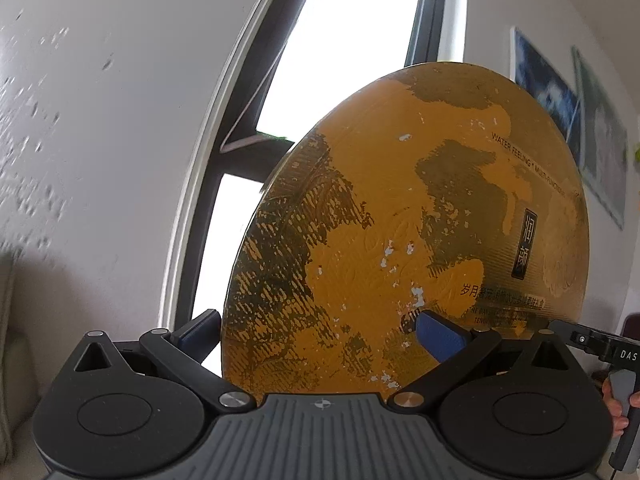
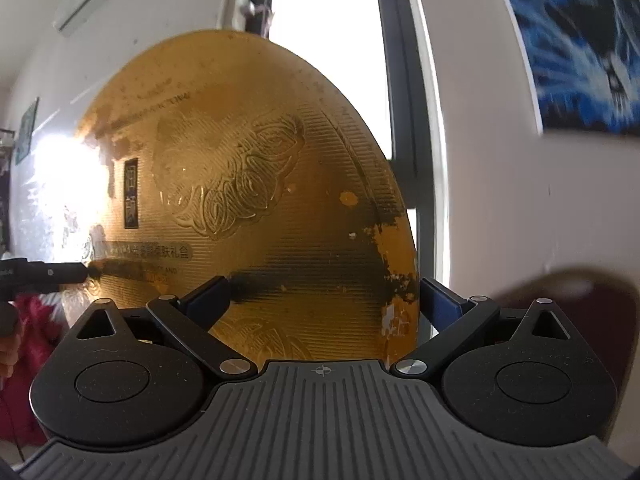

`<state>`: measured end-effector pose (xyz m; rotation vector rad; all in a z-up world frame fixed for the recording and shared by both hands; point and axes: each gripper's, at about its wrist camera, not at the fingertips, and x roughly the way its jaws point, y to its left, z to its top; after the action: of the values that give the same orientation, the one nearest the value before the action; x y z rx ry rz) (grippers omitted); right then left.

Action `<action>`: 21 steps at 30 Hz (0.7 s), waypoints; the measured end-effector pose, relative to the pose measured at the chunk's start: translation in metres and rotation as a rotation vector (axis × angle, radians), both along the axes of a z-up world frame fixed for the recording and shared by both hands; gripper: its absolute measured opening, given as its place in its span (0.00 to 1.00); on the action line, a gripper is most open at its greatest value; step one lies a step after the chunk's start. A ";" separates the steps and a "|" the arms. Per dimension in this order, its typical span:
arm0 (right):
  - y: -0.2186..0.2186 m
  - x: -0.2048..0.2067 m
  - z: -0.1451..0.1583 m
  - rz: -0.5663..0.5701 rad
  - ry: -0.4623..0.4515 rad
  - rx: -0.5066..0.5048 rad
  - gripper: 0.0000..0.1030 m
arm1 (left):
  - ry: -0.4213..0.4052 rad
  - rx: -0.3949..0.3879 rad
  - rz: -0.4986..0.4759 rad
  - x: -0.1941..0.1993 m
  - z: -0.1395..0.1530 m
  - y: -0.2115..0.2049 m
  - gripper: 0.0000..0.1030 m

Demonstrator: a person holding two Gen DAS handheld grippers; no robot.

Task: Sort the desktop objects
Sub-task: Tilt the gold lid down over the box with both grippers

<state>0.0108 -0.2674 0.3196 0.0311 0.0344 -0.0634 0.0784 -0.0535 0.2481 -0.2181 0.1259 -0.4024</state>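
Nearest, the left hand-held gripper (image 1: pixel 320 332) pinched the lower rim of a worn, round gold-coloured tin lid (image 1: pixel 408 232) between its blue pads, and the right hand-held gripper (image 2: pixel 328 300) clamped the same rim further along. Held up on edge in the air, probably for carrying, the lid blocked the tall window (image 1: pixel 352 28) behind.

Worn gold lid (image 1: pixel 400 220), dark patches

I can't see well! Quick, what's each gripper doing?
Left gripper: closed on the gold lid.
Right gripper: closed on the same gold lid.
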 end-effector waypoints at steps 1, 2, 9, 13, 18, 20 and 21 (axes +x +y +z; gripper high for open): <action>0.011 0.001 -0.006 0.003 0.019 0.011 0.96 | 0.027 0.002 0.007 -0.002 -0.009 0.002 0.99; 0.017 0.000 -0.013 0.005 0.042 0.025 0.96 | 0.055 0.004 0.013 -0.003 -0.017 0.003 0.99; 0.023 0.004 -0.079 0.011 0.242 0.139 0.96 | 0.268 0.032 0.054 0.006 -0.084 0.017 0.99; 0.032 0.009 -0.125 0.012 0.354 0.205 0.97 | 0.349 0.054 0.092 0.007 -0.109 0.026 0.99; 0.034 0.029 -0.168 0.022 0.478 0.281 0.96 | 0.441 0.083 0.113 0.005 -0.134 0.067 0.98; 0.034 0.039 -0.179 0.026 0.521 0.294 0.96 | 0.480 0.087 0.121 -0.016 -0.157 0.079 0.98; 0.034 0.045 -0.184 0.028 0.545 0.299 0.96 | 0.496 0.088 0.123 -0.011 -0.160 0.082 0.98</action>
<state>0.0556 -0.2336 0.1354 0.3118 0.5896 -0.0363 0.0669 0.0289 0.0883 -0.2343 0.6133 -0.2124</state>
